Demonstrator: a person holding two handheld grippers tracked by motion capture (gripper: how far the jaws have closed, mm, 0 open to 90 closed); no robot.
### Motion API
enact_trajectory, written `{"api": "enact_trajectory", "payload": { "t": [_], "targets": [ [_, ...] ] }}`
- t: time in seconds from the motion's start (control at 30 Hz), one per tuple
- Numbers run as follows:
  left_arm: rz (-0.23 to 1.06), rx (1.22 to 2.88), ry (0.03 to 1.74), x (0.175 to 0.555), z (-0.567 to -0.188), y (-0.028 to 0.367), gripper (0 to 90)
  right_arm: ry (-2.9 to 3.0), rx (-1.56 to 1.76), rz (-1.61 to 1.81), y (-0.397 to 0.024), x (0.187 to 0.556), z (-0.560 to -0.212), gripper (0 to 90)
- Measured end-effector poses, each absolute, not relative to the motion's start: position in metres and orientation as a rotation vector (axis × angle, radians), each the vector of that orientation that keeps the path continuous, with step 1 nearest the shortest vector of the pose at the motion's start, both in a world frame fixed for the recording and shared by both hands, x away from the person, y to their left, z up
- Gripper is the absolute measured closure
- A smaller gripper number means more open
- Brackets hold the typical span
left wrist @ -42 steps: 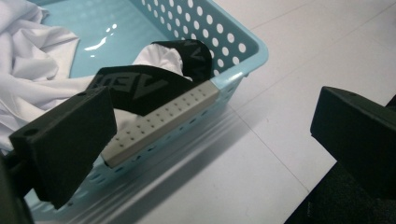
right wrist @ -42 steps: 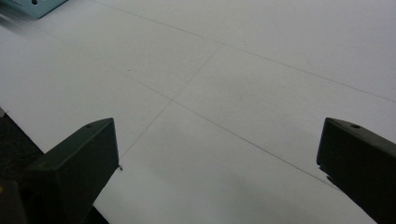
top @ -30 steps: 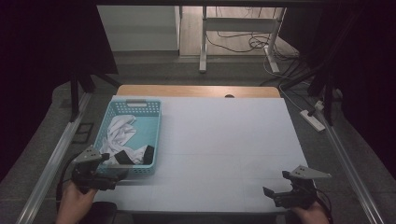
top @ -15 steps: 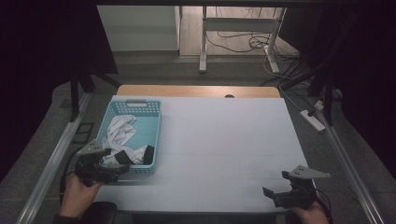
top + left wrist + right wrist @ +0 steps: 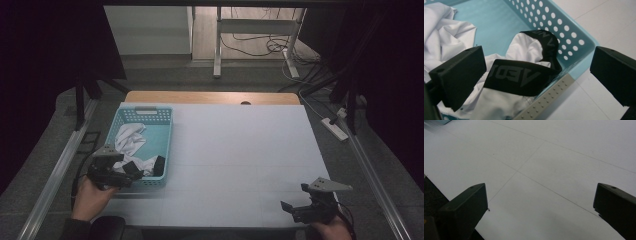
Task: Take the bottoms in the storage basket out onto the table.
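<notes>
Left claw [image 5: 534,75] is wide open over the cloth [image 5: 521,75] that lies in the near corner of the basket [image 5: 574,42]. If I close too near the wall, I could pinch the basket and drag it along. Right claw [image 5: 306,210] waits open, far away.

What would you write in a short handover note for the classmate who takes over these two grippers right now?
Left gripper: jaws open, at the near end of the blue basket, aimed at the white garment with the black waistband; nothing gripped yet.
Right gripper: jaws open, holding nothing, over the near right corner of the white table.
Things: the garment lies crumpled inside the basket, its waistband against the near corner.
Done: nothing out of the basket.
Left: probably close the left jaws on the waistband and lift the garment out.
</notes>
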State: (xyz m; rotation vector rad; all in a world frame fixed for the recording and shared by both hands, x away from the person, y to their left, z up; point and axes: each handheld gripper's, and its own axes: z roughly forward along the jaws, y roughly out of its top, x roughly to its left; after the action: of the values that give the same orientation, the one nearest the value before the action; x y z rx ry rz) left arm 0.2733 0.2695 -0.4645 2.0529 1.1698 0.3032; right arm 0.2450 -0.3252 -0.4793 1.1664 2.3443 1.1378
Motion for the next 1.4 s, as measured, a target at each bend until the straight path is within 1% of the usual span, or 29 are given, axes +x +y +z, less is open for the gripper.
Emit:
{"api": "enact_trajectory", "payload": {
  "t": [0.43,0.83,1.1,1.4],
  "targets": [
    [0.293,2.103,1.195,0.298,-0.468,0.266,0.0,2.354,1.156,1.131,-0.324,0.245,-0.480,0.0],
    [0.230,2.169,1.176,0.320,-0.472,0.263,0.0,2.361,1.153,1.127,-0.324,0.245,-0.480,0.0],
    [0.228,2.208,1.171,0.331,-0.468,0.259,0.0,2.365,1.153,1.128,-0.324,0.245,-0.480,0.0],
    [0.144,2.300,1.124,0.346,-0.470,0.256,0.0,2.370,1.152,1.127,-0.324,0.246,-0.480,0.0]
  ]
}}
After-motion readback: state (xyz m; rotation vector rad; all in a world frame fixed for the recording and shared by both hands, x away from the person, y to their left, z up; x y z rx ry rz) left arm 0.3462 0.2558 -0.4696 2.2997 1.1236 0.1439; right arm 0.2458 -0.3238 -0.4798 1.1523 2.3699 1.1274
